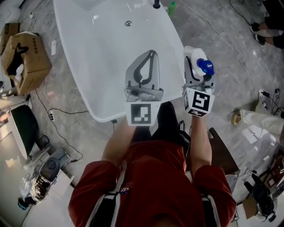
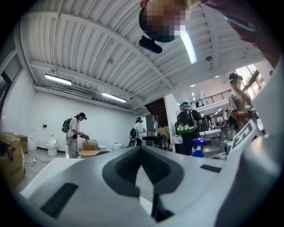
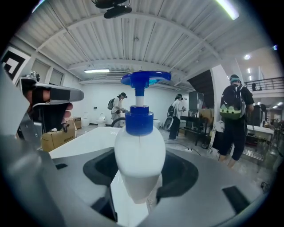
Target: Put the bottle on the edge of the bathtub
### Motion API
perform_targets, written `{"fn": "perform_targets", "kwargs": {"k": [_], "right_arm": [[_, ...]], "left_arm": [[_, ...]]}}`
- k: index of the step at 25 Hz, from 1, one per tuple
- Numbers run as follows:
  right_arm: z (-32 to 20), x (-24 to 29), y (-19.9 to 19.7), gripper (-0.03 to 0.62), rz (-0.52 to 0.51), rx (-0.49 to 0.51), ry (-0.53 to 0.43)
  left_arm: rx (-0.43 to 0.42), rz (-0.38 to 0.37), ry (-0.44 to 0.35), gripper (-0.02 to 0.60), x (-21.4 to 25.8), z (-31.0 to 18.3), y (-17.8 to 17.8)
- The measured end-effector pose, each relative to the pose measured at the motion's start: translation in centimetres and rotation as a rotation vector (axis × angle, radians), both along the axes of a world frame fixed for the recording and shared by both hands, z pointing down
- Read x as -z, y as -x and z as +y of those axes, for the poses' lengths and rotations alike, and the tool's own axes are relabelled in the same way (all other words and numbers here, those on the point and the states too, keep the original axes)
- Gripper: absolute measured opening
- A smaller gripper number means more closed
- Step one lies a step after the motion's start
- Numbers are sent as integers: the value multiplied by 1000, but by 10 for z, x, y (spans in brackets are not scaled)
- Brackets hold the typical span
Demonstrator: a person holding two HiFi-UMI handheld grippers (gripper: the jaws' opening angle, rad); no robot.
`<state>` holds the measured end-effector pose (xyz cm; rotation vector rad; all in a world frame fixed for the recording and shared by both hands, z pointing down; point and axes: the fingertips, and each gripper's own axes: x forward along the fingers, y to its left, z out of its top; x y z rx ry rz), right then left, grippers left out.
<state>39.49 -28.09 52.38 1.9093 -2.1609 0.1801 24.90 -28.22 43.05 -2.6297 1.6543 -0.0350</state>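
Note:
A white pump bottle [image 1: 191, 54] with a blue pump head [image 1: 205, 65] is clamped in my right gripper [image 1: 195, 71]. It hangs over the floor just off the right rim of the white bathtub [image 1: 174, 41]. In the right gripper view the bottle [image 3: 140, 150] stands upright between the jaws of the right gripper [image 3: 140, 181], with the bathtub [image 3: 88, 135] stretching away behind it. My left gripper [image 1: 152, 53] hovers over the near end of the tub. Its jaws meet at the tips with nothing between them, as the left gripper view also shows of the left gripper [image 2: 141, 150].
The tub has a drain [image 1: 128, 23] and a dark faucet [image 1: 156, 4] at its far end, with a green bottle [image 1: 171, 6] beside it. An open cardboard box [image 1: 24, 57] and cables lie on the floor at left. Gear crowds the lower left. People stand in the background [image 3: 233, 115].

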Motion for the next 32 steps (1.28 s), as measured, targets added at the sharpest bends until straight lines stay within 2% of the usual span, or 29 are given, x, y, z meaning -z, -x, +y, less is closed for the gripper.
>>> {"fn": "perform_targets", "kwargs": {"k": [10,14,23,32], "right_arm": [[-13,-81,-1,270,9,32,114],[-18,-108,-1,270,-22,28,157],[-27,-154,0,270,-13,42,195],[-27,-177,4,270,-6,60,210]], "left_arm": [[38,-47,59,17,-46,-9,5],[50,-58,73,17,-57,-11,9],[25,-80,114,17,-87,-13,-3],[9,-81,148,17,-106,-8,-11]]}}
